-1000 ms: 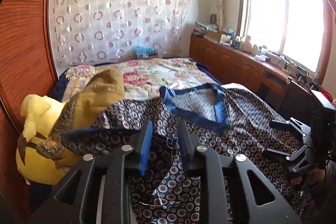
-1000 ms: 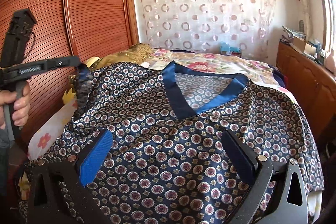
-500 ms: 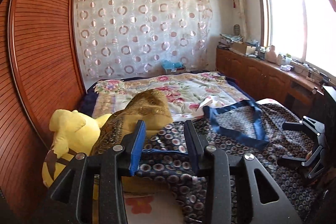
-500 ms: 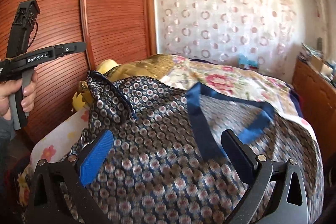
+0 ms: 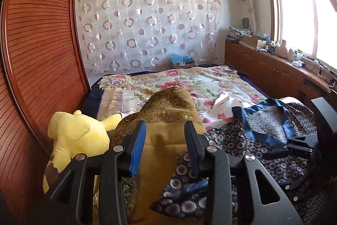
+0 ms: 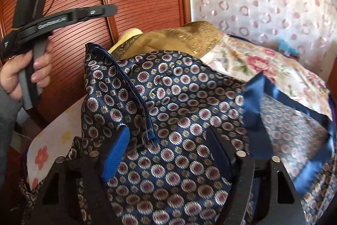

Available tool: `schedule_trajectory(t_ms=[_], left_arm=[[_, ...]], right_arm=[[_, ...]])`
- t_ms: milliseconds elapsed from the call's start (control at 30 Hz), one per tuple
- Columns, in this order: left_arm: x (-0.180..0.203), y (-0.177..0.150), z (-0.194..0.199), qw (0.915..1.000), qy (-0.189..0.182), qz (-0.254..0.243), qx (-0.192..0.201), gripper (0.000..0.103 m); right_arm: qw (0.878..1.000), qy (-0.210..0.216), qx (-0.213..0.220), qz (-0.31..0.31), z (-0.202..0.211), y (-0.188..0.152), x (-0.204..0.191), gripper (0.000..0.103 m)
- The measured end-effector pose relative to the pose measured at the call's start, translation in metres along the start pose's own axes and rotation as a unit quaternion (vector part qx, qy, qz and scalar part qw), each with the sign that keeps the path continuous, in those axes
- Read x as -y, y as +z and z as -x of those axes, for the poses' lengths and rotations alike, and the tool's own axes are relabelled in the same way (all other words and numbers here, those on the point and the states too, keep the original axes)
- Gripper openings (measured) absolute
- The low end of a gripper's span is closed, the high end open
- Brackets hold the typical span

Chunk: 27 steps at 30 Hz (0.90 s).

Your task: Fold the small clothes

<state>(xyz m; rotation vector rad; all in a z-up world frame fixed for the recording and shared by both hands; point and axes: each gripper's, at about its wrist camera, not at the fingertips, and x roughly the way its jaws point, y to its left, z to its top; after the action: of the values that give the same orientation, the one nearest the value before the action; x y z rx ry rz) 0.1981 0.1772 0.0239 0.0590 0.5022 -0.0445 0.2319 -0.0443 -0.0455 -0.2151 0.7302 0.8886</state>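
A navy satin top [image 6: 179, 98] with round medallion print and a blue V-neck band [image 6: 254, 111] lies rumpled on the bed; it also shows in the left wrist view [image 5: 263, 132]. My left gripper [image 5: 165, 144] is open and empty, held above a gold brocade cloth [image 5: 168, 111]; it also shows raised at the left in the right wrist view [image 6: 92, 12]. My right gripper [image 6: 168, 153] is open, low over the top's front, with the fabric between its fingers. A sleeve edge [image 6: 126, 81] stands up in a fold.
A yellow plush toy [image 5: 73, 138] lies at the bed's left edge against the red-brown sliding wardrobe [image 5: 38, 56]. A floral bedspread [image 5: 189, 83] covers the bed. A wooden cabinet [image 5: 273, 69] with clutter runs under the window at right.
My left gripper opened, let go of the top's sleeve and rose up and left. My right gripper narrowed a little and moved closer onto the top.
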Motion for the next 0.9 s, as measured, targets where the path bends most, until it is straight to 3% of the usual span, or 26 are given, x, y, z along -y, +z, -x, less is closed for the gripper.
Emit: schedule_trajectory(t_ms=[67,233,333,567,700,900], left_arm=[[-0.004,0.002,-0.009,1.0,0.003,-0.002,-0.005,0.039],[-0.012,0.0,-0.014,1.0,0.007,0.003,0.001,0.039],[-0.015,-0.004,-0.01,1.0,0.007,0.007,0.0,0.039],[-0.006,-0.013,-0.005,0.9989,-0.028,0.013,-0.035,0.039],[0.008,-0.017,-0.002,0.9983,-0.04,-0.005,-0.043,0.039],[0.027,-0.024,0.002,0.9968,-0.055,-0.017,-0.056,0.039]], right_arm=[[1.0,0.023,-0.009,-0.007,-0.01,0.009,0.004,0.057],[0.997,0.068,-0.042,-0.012,-0.032,0.021,0.006,0.008],[0.997,0.067,-0.035,-0.017,-0.028,0.021,0.01,0.006],[0.997,-0.003,-0.058,-0.047,-0.013,-0.008,0.027,0.005],[0.996,-0.018,-0.075,-0.045,-0.006,-0.028,0.028,0.005],[0.995,-0.054,-0.065,-0.055,0.015,-0.048,0.027,0.005]])
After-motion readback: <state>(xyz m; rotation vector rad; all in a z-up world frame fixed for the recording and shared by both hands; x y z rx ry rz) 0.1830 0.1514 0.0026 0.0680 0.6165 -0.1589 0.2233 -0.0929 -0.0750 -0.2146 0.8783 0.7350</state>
